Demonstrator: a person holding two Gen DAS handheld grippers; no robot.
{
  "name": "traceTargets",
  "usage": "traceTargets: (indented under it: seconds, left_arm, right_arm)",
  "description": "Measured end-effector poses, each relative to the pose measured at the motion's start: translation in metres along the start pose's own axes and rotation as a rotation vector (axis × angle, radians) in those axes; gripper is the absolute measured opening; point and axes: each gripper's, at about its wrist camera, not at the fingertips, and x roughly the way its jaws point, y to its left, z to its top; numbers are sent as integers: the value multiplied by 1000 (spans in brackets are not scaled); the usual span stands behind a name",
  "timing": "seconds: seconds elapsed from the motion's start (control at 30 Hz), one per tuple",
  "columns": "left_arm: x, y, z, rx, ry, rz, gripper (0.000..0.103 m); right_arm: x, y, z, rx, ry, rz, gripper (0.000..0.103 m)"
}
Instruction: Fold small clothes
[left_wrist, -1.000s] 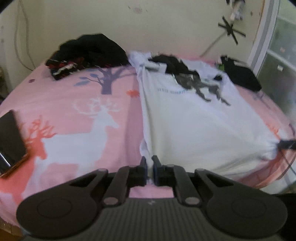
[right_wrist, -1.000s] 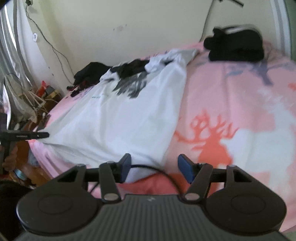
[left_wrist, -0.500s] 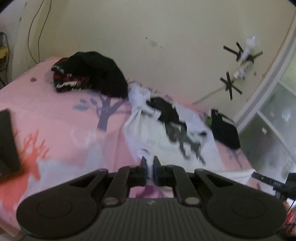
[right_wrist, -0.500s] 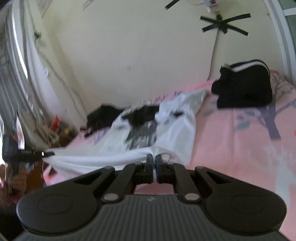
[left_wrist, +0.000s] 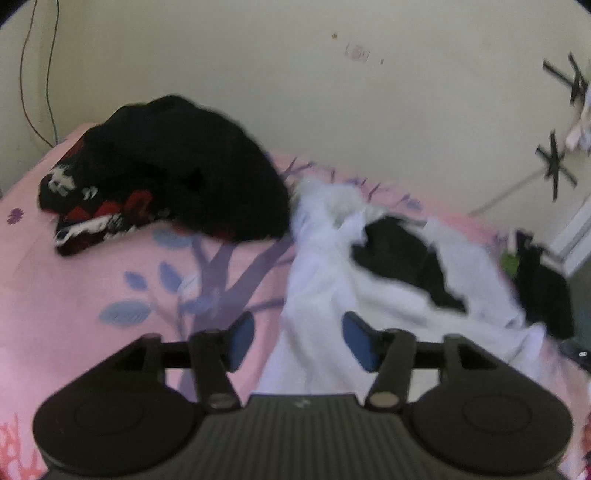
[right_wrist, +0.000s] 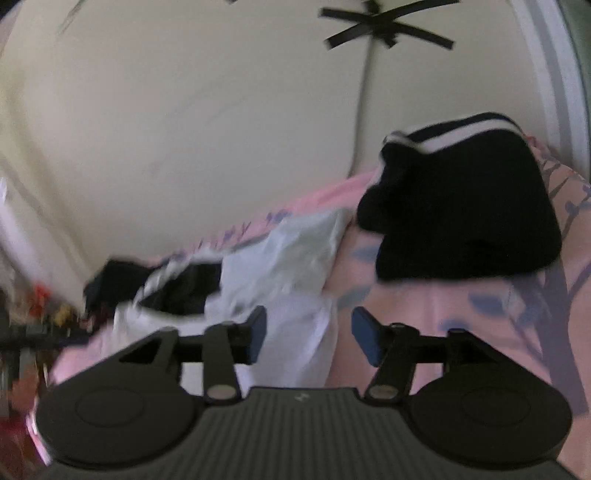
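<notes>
Both grippers (left_wrist: 298, 341) (right_wrist: 308, 338), just opened and empty, hover over the rumpled white shirt (left_wrist: 321, 280).

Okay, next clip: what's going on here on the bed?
A person with a gripper in each hand is folding a white T-shirt on a pink bedsheet. Both the left gripper and the right gripper have just been opening; nothing is pinched between their jaws, and the shirt lies bunched toward the wall. A black clothes pile sits beside it.

Floor clutter (right_wrist: 44, 306) blurred beyond telling
</notes>
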Motion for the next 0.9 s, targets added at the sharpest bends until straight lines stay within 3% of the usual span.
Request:
traceTargets:
  seconds: [0.1,0.17,0.2,0.23,0.27,0.43,0.57,0.6,0.63,0.67,0.7,0.73,0.8,0.9]
  left_arm:
    - [12,1,-17,36,62,-1,56]
    - [17,1,-26,60,90,-7,43]
    - [19,-2,-32,78,101,-5,32]
    - [21,-5,-36,96,107,-4,10]
    - [19,-7,-40,118,97,9,6]
    - [-19,4,-56,75,86,12,5]
    - [-19,13,-68,59,105,31,10]
    - [-22,11,-66,74,111,39,12]
    - [-27,10,-64,81,108,50,15]
    - [-35,8,-60,90,85,56,22]
    - [-44,6,-56,98,43,63,26]
    - [-54,4,-50,99,3,63,32]
    - [-63,-3,-38,101,-40,34,33]
    - [-49,-26,-24,158,-34,9,51]
  right_arm:
    - [0,10,-22,-78,48,8,59]
    - [7,15,-34,-86,84,35,57]
    - [10,16,-36,-97,100,35,36]
    - [15,19,-39,-123,117,20,15]
    - [19,23,-41,-148,127,-2,0]
    - [-11,14,-36,-169,87,-114,0]
    - [-13,10,-47,-211,165,-123,0]
    - [-11,13,-46,-245,171,-148,5]
    - [-13,16,-43,-271,164,-174,17]
    - [-20,19,-39,-282,135,-176,46]
    - [-29,23,-33,-290,85,-165,60]
    - [-37,27,-27,-295,45,-147,59]
    - [-41,36,-19,-308,13,-98,59]
    - [-25,54,-19,-390,32,-56,64]
